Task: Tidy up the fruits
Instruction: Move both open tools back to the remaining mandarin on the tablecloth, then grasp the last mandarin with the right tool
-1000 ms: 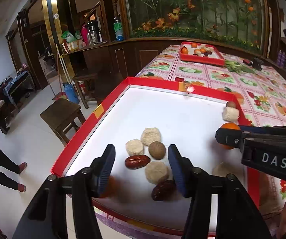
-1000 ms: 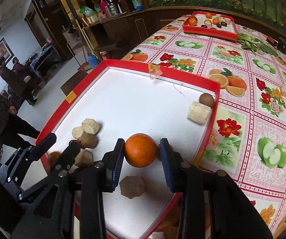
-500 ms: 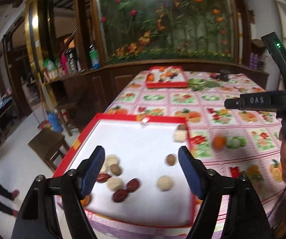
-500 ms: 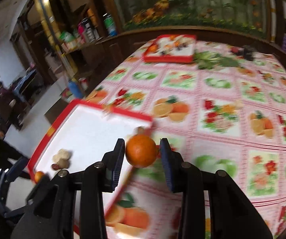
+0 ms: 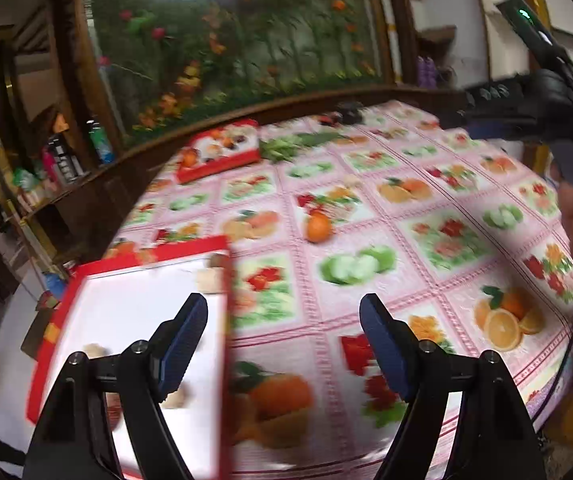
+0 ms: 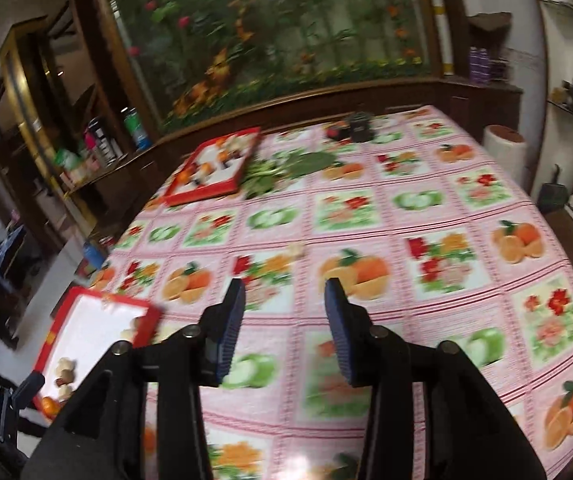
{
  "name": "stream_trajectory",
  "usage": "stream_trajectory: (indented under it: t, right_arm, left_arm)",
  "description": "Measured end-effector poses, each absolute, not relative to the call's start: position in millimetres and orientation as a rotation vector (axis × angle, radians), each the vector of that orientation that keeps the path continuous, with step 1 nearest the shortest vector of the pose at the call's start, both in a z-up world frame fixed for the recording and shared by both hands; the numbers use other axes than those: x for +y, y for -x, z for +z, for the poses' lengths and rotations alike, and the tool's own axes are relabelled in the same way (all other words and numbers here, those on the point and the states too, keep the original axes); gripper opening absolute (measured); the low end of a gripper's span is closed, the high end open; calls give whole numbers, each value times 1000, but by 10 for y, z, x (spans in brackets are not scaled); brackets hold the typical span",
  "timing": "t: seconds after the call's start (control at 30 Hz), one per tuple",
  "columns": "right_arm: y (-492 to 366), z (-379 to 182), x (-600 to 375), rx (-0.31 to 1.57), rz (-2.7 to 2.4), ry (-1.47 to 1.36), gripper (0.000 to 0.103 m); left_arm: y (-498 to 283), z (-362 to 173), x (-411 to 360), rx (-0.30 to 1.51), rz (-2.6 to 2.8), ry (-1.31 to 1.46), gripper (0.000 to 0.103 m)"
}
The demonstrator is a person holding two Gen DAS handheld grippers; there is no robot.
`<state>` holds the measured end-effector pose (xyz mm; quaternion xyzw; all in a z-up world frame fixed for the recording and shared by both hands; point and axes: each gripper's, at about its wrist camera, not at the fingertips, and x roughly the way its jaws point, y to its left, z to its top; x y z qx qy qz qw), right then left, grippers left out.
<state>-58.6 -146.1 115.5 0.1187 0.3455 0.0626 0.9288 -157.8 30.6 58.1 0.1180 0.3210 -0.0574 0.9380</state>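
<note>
While both views blur, the tabletop [image 5: 426, 216] spreads widest, covered in a pink cloth printed with fruit and flowers. At its near left corner lies a red-rimmed white tray [image 5: 58, 316] holding pale lumps and dark fruits, too smeared to tell apart. A second red tray [image 6: 202, 196] of fruit sits at the far edge, with green leaves [image 6: 286, 168] just beside it. The left claw [image 5: 284, 350] stands wide with nothing between its pads, straddling the near tray's right rim. The right claw [image 6: 284, 320] is opening over bare cloth, and nothing is between its pads either. An orange [image 5: 318, 227] lies loose on the cloth, well apart from both trays.
</note>
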Motion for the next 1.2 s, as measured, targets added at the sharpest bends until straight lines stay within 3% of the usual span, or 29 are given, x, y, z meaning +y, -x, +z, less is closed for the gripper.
stream_trajectory:
  t: [0.43,0.77,0.97,1.1,1.2]
  right_arm:
    - [236,653,-1733,799,171,-247,47]
    - [-185,461,-1114,909,384,-195,48]
    - [-328,463,-703,916,462,-146,48]
    - [-420,401,-560,942,483,-149,70]
    - [-507,320,-447,963,485,-151,70]
  left_arm:
    - [1555,404,-351,657,-344,-239,79]
    - [1576,398,142,653,-276,-169,79]
    - [1665,824,870,592,-128,-61,79]
    - [1683,1047,1423,535,55,-10,82]
    - [1612,1047,1674,547,185,-14,82]
